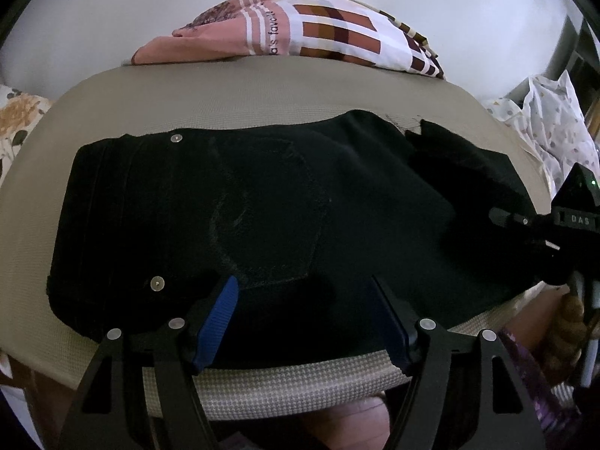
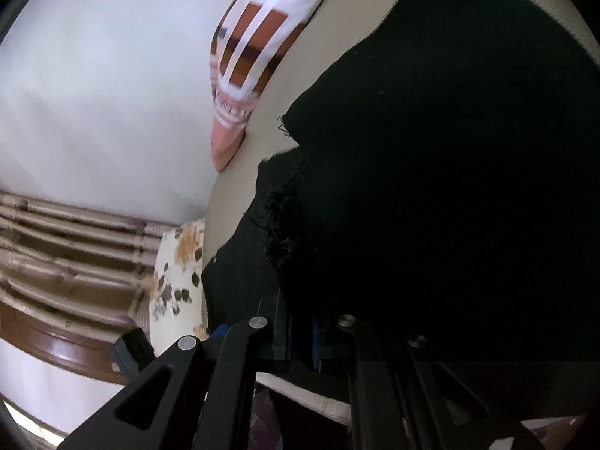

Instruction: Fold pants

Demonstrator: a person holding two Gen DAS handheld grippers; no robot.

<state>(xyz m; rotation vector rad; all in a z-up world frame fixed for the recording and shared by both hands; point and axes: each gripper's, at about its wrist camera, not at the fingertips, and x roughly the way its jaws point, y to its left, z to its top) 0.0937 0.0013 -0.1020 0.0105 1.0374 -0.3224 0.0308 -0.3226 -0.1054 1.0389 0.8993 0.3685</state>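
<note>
While the black pants lie flat across the beige surface, waistband to the left, two metal rivets are counted on them, one at the far edge and one at the near edge. One back pocket outline is visible mid-fabric. The left claw is held over the near edge, released, with its blue pads apart and nothing pressed between them; it is judged to be placed there to steady the fabric or regrip. To the right, leg fabric is seen doubled over, one frayed hem showing. The right claw is clenched; dark cloth appears drawn up in front of it, so a pinch on the pants is judged likely, for carrying the leg end over. One patterned pillow is noted behind.
</note>
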